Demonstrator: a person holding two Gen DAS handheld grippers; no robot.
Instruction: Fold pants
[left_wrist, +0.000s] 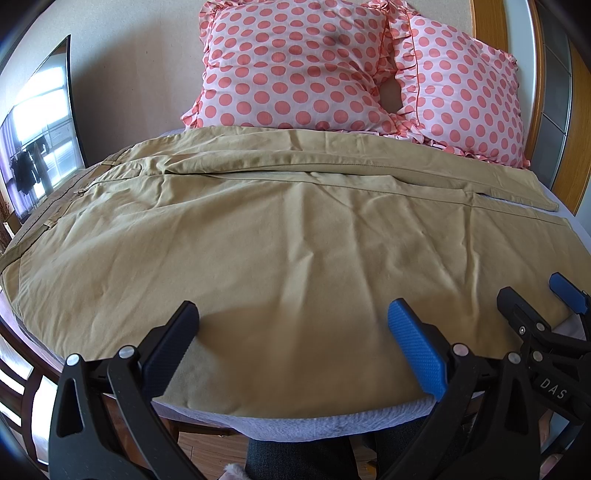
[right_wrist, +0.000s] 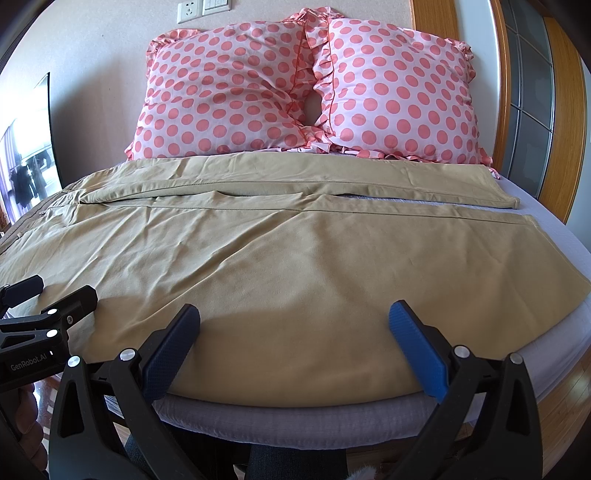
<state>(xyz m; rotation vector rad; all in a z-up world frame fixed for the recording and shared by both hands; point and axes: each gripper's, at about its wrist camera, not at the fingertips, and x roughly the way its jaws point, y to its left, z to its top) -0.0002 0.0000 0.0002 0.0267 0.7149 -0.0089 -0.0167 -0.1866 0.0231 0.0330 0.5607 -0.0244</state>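
One pair of tan pants (left_wrist: 280, 236) lies spread flat on the bed (left_wrist: 295, 424), waistband at the left, the two legs running to the right with a thin strip of lilac sheet showing between them near the cuffs. Near leg lightly creased; its near edge sits just inside the bed's front edge.

Left gripper (left_wrist: 291, 332): jaws wide apart, holding nothing, both pads low over the near leg's front edge. Whether they touch the cloth cannot be told. Right gripper (right_wrist: 293, 332): same stance, jaws wide apart, empty, just right of the left one over the same edge.

Writing: "DAS" on the right gripper's body, read from the left view; "GenRobot.AI" on the left gripper's body, read from the right view.

Behind the pants, against the wall: two pillows (right_wrist: 221, 92), pink with coral dots and ruffled edges, side by side, touching the far leg. Above them a wall plate with one socket (right_wrist: 189, 10) and a switch. Left of the pants, one dark TV (left_wrist: 40, 125) reflecting a window. Right of the pants, a wood-framed glass door (right_wrist: 528, 103).
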